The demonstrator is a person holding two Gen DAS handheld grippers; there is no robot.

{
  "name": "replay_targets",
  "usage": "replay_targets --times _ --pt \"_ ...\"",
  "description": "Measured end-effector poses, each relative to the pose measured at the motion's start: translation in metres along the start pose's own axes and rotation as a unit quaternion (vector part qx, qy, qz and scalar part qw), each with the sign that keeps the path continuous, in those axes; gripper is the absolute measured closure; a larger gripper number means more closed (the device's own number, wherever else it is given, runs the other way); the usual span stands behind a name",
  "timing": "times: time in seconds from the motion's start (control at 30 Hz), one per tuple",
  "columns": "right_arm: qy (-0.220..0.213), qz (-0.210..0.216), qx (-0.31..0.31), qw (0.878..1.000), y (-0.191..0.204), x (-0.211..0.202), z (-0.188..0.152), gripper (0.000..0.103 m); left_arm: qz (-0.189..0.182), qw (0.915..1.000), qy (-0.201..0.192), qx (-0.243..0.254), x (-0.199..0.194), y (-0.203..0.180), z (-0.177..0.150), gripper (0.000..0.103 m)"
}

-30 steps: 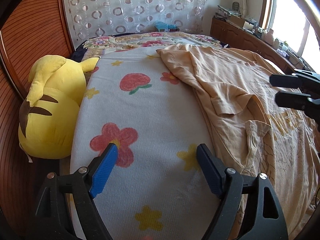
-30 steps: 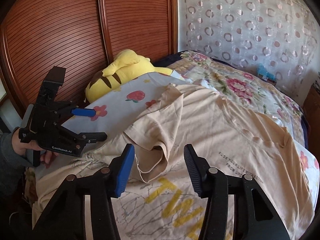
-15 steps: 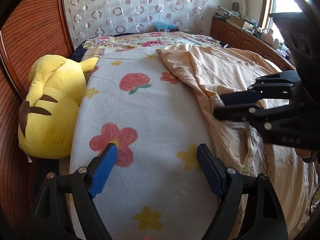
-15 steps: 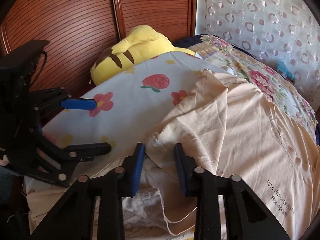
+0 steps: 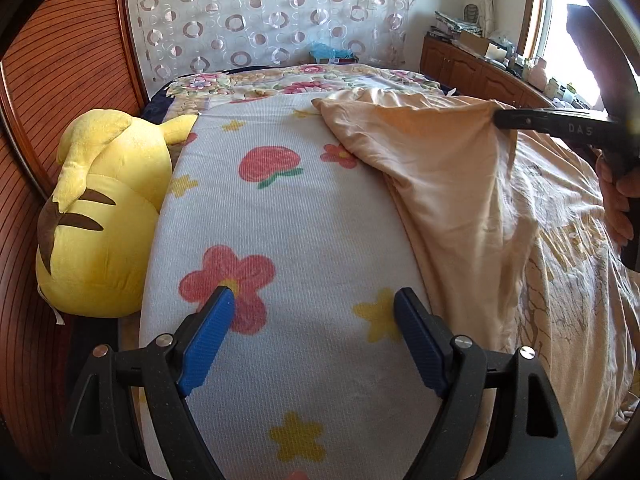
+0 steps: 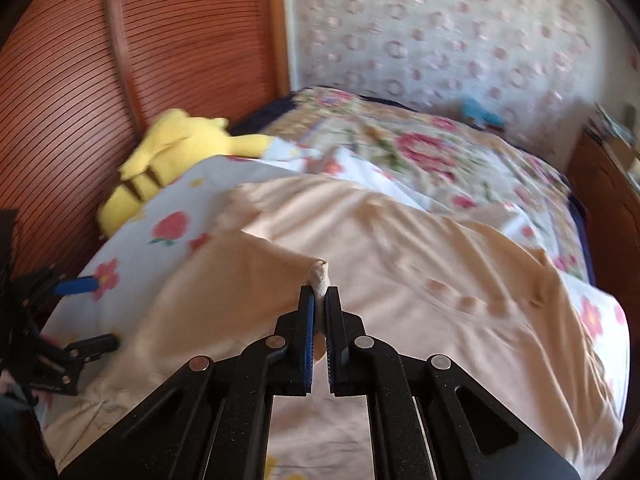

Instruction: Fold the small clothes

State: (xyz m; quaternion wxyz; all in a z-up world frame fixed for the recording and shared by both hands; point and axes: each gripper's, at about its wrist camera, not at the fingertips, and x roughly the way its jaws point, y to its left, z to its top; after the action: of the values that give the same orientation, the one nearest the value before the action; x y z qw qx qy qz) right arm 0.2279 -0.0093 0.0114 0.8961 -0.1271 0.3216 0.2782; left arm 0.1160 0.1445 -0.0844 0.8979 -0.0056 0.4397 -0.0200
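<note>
A: Start with the left wrist view. What's there?

B: The left gripper [image 5: 314,304] hangs over a white blanket [image 5: 280,216] printed with red flowers and yellow stars. Its jaws are spread wide with nothing between them; the blue pads [image 5: 206,336] sit apart above the blanket.

A: And the shirt?

B: The peach shirt [image 5: 460,184] lies on the bed to the right of the blanket, its near edge overlapping it. One part is lifted into a peak at upper right, where the right gripper [image 5: 500,118] comes in from the edge of the picture and holds it. A hand [image 5: 618,196] grips that tool's handle lower down.

A: Anything else?

B: A yellow plush [image 5: 92,216] lies left of the blanket against a ribbed wooden panel [image 5: 52,64]. A flowered quilt [image 5: 304,82] covers the far bed, with a curtain [image 5: 272,12] of ring patterns behind and a wooden cabinet [image 5: 472,68] by the window.

A: Now the right wrist view.

B: It's somewhat blurred. The right gripper [image 6: 319,300] has its jaws pressed together, pinching a bunched bit of shirt [image 6: 400,280] that sticks out just past the tips. The cloth pulls up into a ridge from there to the left. The rest spreads across the bed to the right and towards the camera.

A: The other gripper?

B: The left gripper [image 6: 86,312] shows at the left edge, jaws apart, above the blanket [image 6: 132,248]. The plush [image 6: 168,156] lies beyond, beside the panel [image 6: 160,48].
</note>
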Motion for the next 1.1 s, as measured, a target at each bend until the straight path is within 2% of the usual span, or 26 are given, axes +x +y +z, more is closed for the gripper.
replay_targets --times 0.07,0.13,0.23,0.47,0.73,0.83,1.0,1.1 --pt "0.011 -0.011 0.017 1.0 -0.011 0.003 -0.002 0.094 0.0 1.0 0.0 0.0 0.0 0.0 0.0 0.021" --pt "0.015 -0.026 0.016 0.999 -0.014 0.003 -0.007 0.08 0.0 1.0 0.0 0.0 0.0 0.001 0.0 0.021" --pt "0.017 -0.033 0.007 0.999 -0.012 0.002 -0.011 0.067 0.0 1.0 0.0 0.0 0.0 0.0 0.0 0.021" --pt "0.018 -0.038 -0.004 0.999 -0.036 -0.033 -0.041 0.066 0.0 1.0 0.0 0.0 0.0 0.0 0.0 0.02" --pt "0.03 -0.07 0.008 0.997 -0.084 -0.1 -0.12 0.066 0.0 1.0 0.0 0.0 0.0 0.0 0.0 0.02" --pt "0.034 -0.069 0.028 0.997 -0.099 -0.119 -0.146 0.057 0.001 1.0 0.0 0.0 0.0 0.0 0.0 0.02" --pt "0.032 -0.077 0.046 0.995 -0.111 -0.14 -0.172 0.053 0.01 0.9999 -0.008 -0.011 -0.004 0.001 0.0 0.021" --pt "0.028 -0.088 0.045 0.995 -0.109 -0.148 -0.177 0.052 -0.005 0.9994 -0.027 -0.021 -0.016 -0.003 0.001 0.024"
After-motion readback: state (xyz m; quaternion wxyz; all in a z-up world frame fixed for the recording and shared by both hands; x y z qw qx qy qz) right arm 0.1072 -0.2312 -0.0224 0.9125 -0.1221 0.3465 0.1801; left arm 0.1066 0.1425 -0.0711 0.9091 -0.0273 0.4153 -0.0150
